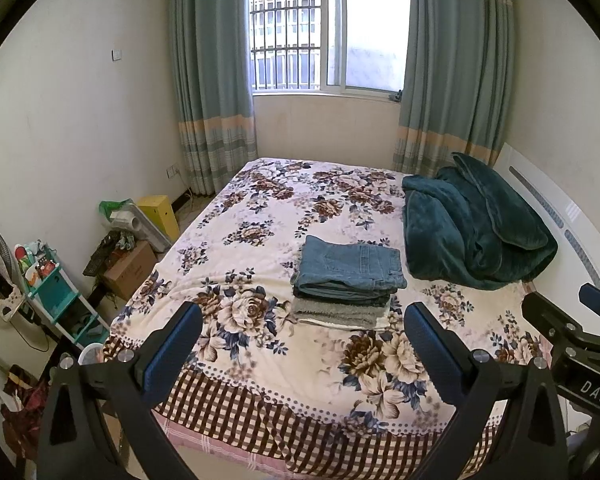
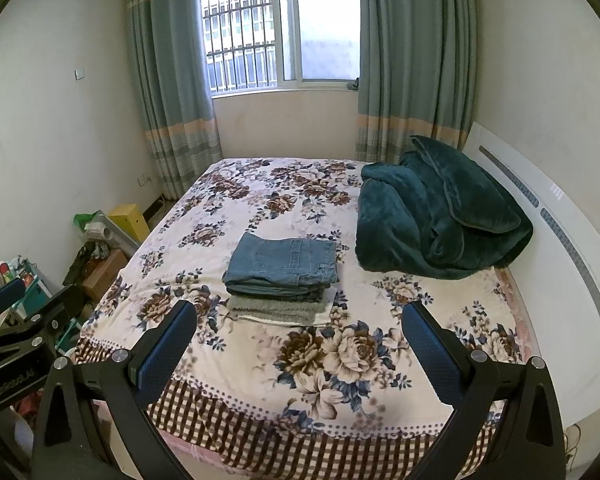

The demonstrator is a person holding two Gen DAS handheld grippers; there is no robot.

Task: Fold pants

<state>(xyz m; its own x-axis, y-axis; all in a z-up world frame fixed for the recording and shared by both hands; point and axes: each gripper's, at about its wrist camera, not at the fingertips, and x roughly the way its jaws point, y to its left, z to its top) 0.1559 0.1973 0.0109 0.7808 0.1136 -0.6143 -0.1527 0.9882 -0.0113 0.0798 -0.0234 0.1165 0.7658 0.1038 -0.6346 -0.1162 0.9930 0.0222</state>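
Folded blue jeans (image 1: 350, 266) lie on top of a stack of folded clothes, with grey and white pieces (image 1: 342, 314) under them, in the middle of the floral bed (image 1: 260, 216). The stack also shows in the right wrist view (image 2: 284, 266). My left gripper (image 1: 304, 316) is open and empty, held back over the bed's near edge, short of the stack. My right gripper (image 2: 300, 316) is open and empty, also near the foot of the bed. Each gripper shows at the other view's edge (image 1: 572, 328) (image 2: 24, 312).
A crumpled dark green blanket (image 1: 476, 224) lies at the right by the white headboard (image 1: 572, 216). Boxes (image 1: 130, 266), a yellow bin (image 1: 160, 210) and a teal shelf (image 1: 56, 292) crowd the floor on the left. Window and curtains stand behind the bed.
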